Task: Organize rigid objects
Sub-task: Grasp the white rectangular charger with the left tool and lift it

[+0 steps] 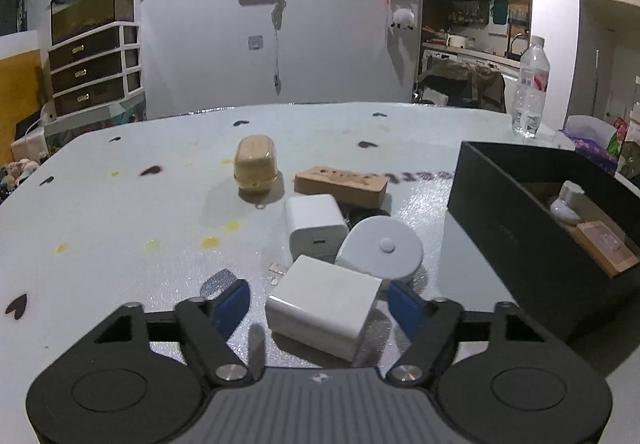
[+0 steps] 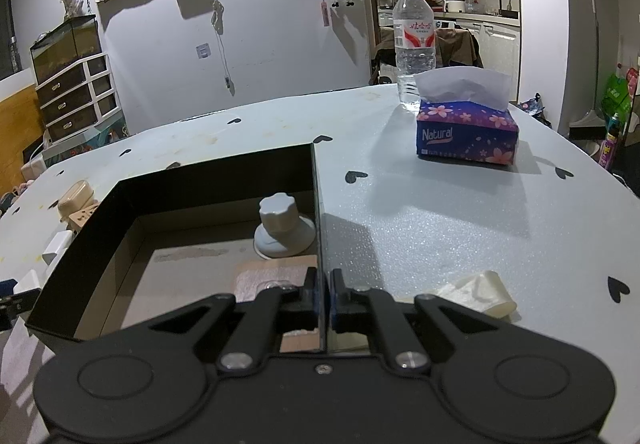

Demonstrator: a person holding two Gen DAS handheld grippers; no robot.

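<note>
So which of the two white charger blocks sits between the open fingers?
The nearer white square charger block, tilted between the left gripper; the other white charger block lies farther away, its port facing the camera.

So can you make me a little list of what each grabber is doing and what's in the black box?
left gripper: open, fingers either side of a white charger on the table
right gripper: shut on the black box wall
inside box: white knob, wooden block
still outside: second white charger, white round disc, tan case, wooden bar
far corner: water bottle, tissue pack
</note>
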